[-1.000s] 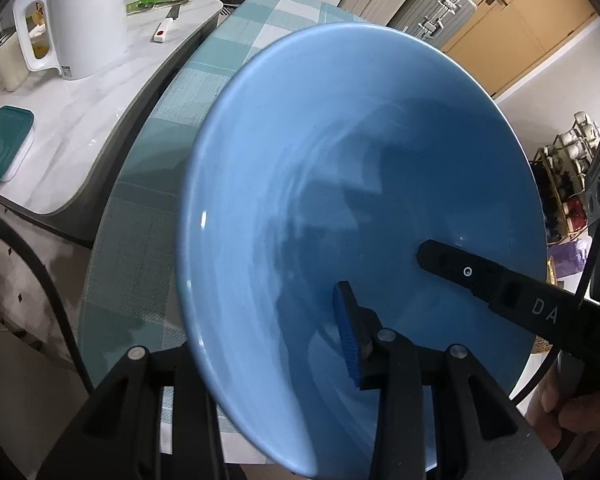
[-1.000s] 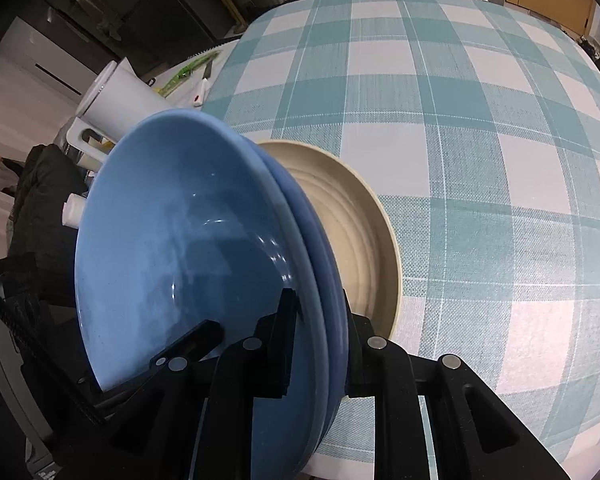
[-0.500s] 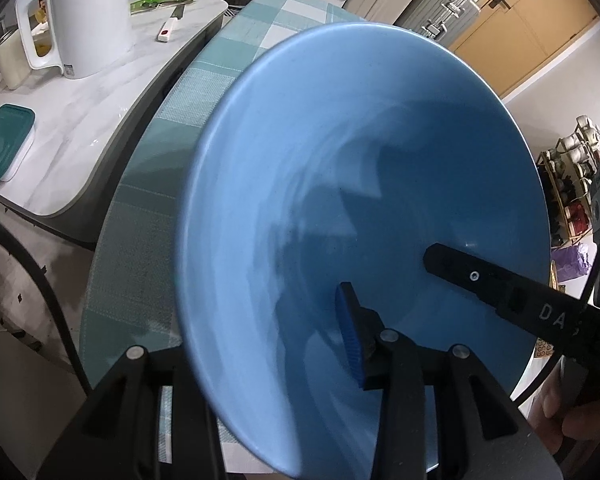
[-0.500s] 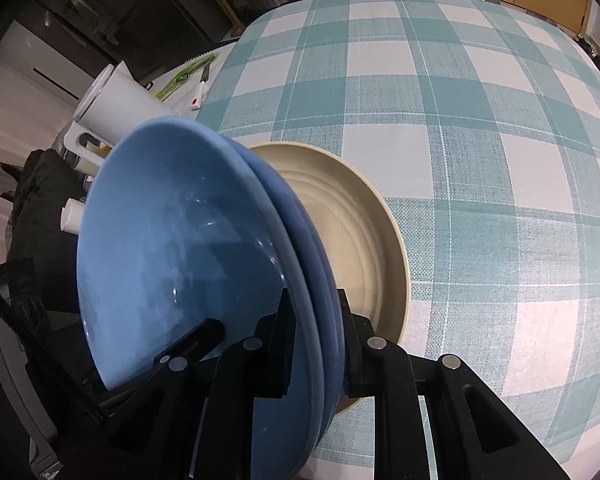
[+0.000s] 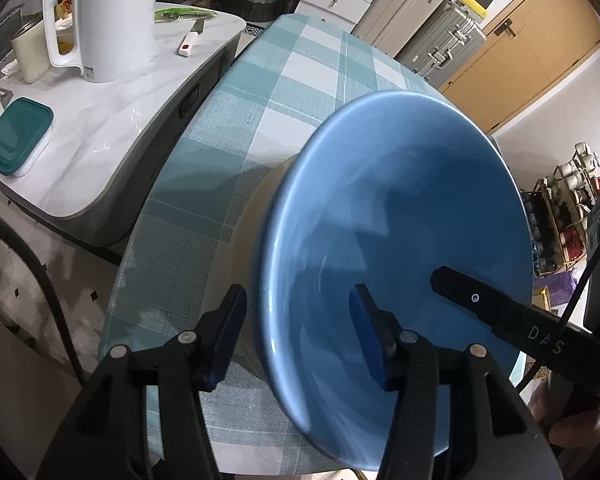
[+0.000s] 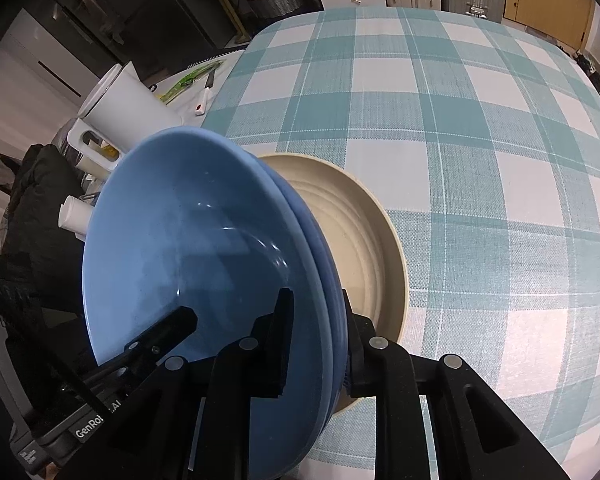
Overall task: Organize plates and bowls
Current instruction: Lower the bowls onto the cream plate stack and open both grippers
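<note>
Right gripper [image 6: 314, 344] clamps two nested blue bowls [image 6: 204, 264] over the beige plate [image 6: 364, 240]. Left gripper [image 5: 296, 336] gapes wide astride the rim. Lower level, release gently.

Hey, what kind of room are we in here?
Probably a home dining or kitchen area: a checked tablecloth, a white electric kettle on a marble counter, and suitcases stored behind.

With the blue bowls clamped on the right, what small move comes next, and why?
Probably ease the left hand-held gripper back: it stands open astride the rim, while the right hand-held gripper pinches both blue bowls over the beige plate.
</note>
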### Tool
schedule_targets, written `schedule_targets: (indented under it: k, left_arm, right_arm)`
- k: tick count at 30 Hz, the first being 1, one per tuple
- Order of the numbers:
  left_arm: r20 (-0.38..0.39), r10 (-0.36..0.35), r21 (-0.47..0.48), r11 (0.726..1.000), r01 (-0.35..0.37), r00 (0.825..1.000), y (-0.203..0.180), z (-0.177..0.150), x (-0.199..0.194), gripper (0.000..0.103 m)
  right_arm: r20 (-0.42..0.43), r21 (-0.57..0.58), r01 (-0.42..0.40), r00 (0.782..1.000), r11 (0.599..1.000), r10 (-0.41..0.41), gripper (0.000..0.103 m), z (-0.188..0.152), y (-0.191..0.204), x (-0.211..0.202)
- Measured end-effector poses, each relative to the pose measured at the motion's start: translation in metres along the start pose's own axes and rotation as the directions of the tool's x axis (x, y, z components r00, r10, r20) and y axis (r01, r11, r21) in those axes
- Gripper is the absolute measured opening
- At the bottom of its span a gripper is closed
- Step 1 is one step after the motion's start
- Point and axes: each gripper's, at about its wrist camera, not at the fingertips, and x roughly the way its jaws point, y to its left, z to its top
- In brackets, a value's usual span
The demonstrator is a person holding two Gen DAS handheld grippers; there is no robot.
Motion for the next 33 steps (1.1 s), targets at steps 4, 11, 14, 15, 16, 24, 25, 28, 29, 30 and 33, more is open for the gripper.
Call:
schedule_targets:
  k: [4,11,14,15,16,24,25,28,29,30,33]
  left_arm:
    - [0.026,-0.018,-0.008,1.0,0.018,0.999,-0.001,-0.002,-0.01,0.054]
    - [0.055,-0.008,0.011,1.0,0.007,0.998,-0.004,-0.004,-0.017,0.054]
    - [0.073,-0.001,0.015,1.0,-0.001,0.997,-0.004,-0.003,-0.02,0.054]
    - [0.08,0.004,0.018,1.0,-0.006,0.997,-0.004,-0.003,-0.022,0.054]
    - [0.085,0.008,0.022,1.0,-0.01,0.996,-0.005,-0.003,-0.022,0.054]
    - [0.121,0.034,0.046,0.998,-0.04,0.992,-0.009,-0.003,-0.028,0.055]
    - [0.128,0.038,0.046,0.998,-0.044,0.991,-0.009,-0.002,-0.029,0.055]
    - [0.157,0.041,0.042,0.998,-0.048,0.987,-0.009,-0.002,-0.035,0.055]
    - [0.165,0.046,0.038,0.998,-0.053,0.985,-0.009,-0.002,-0.036,0.055]
    - [0.183,0.054,0.032,0.998,-0.061,0.982,-0.008,-0.003,-0.04,0.055]
    - [0.232,0.061,0.03,0.997,-0.07,0.971,-0.009,-0.004,-0.05,0.055]
  right_arm:
    - [0.016,-0.001,-0.003,1.0,1.0,0.003,0.02,0.0,0.0,-0.003]
    - [0.026,-0.009,-0.012,1.0,1.0,0.012,0.024,0.0,0.0,-0.006]
    - [0.044,-0.017,-0.016,0.999,1.0,0.017,0.042,0.0,0.0,-0.012]
    - [0.064,-0.019,-0.016,0.998,1.0,0.017,0.046,0.0,0.0,-0.015]
    - [0.092,-0.023,-0.008,0.996,1.0,0.01,0.051,0.0,0.0,-0.019]
    - [0.161,-0.062,0.033,0.987,0.998,-0.022,0.055,-0.002,-0.002,-0.033]
    - [0.172,-0.067,0.037,0.985,0.997,-0.025,0.056,-0.003,-0.003,-0.035]
    - [0.219,-0.08,0.044,0.975,0.996,-0.026,0.068,-0.007,-0.005,-0.044]
    - [0.244,-0.085,0.042,0.97,0.995,-0.02,0.07,-0.008,-0.006,-0.048]
    - [0.266,-0.092,0.039,0.964,0.995,-0.013,0.071,-0.01,-0.007,-0.052]
    - [0.34,-0.109,0.028,0.94,0.994,0.011,0.072,-0.018,-0.011,-0.065]
